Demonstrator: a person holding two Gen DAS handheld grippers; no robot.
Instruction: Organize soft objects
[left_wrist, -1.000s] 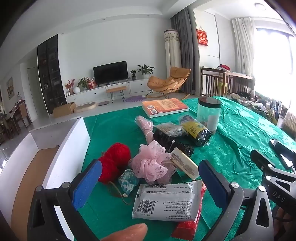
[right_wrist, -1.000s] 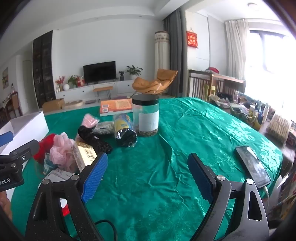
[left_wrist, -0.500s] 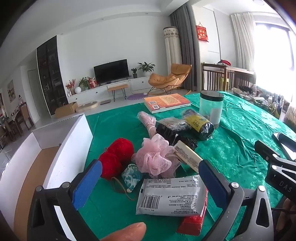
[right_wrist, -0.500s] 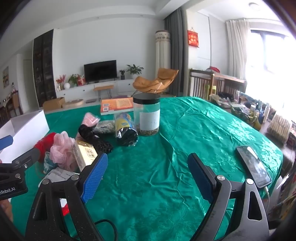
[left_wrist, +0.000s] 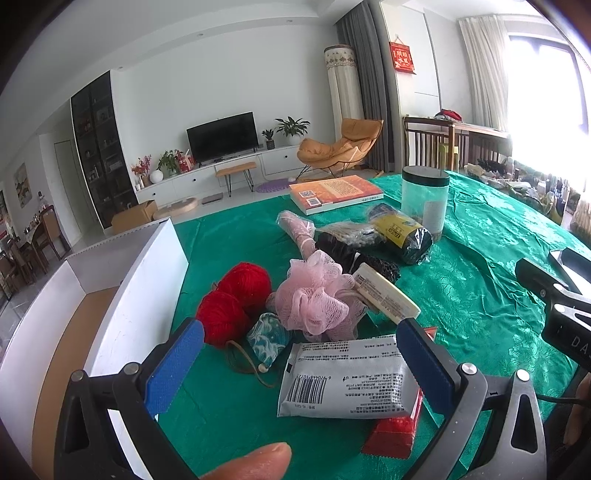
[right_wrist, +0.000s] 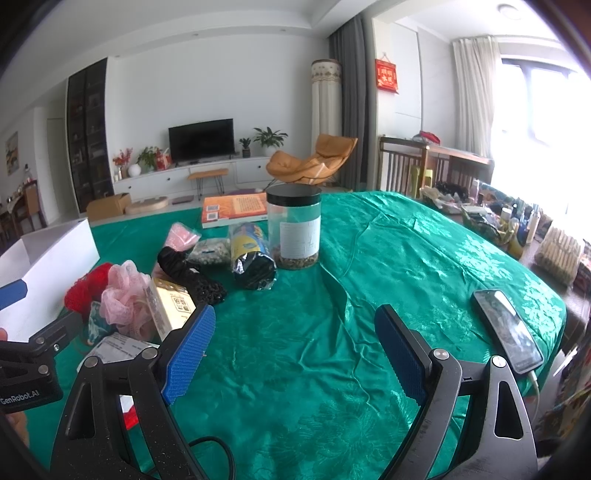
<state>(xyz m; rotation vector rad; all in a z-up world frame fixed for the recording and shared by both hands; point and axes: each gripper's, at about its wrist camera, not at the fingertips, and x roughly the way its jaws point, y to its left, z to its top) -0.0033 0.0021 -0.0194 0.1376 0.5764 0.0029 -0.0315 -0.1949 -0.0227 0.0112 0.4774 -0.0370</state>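
A heap of items lies on the green tablecloth (left_wrist: 480, 266). In it are two red yarn balls (left_wrist: 236, 295), a pink bath pouf (left_wrist: 317, 295), a small teal patterned pouch (left_wrist: 267, 338), a black mesh item (left_wrist: 343, 251) and a pink roll (left_wrist: 297, 230). My left gripper (left_wrist: 299, 363) is open just above a grey-white packet (left_wrist: 347, 376), its blue pads to either side. My right gripper (right_wrist: 293, 354) is open over bare cloth, right of the heap. The pouf (right_wrist: 123, 295) and yarn (right_wrist: 83, 290) also show in the right wrist view.
A white open box (left_wrist: 140, 280) stands left of the heap. Behind are a clear jar with black lid (left_wrist: 424, 199), a yellow-black bag (left_wrist: 402, 236), an orange book (left_wrist: 336, 192) and a cream box (left_wrist: 384, 295). A phone (right_wrist: 508, 328) lies near the table's right edge.
The left gripper has tipped and shifted slightly, so the heap sits a little farther right and lower in its view. The right gripper has barely moved. Both stay open.
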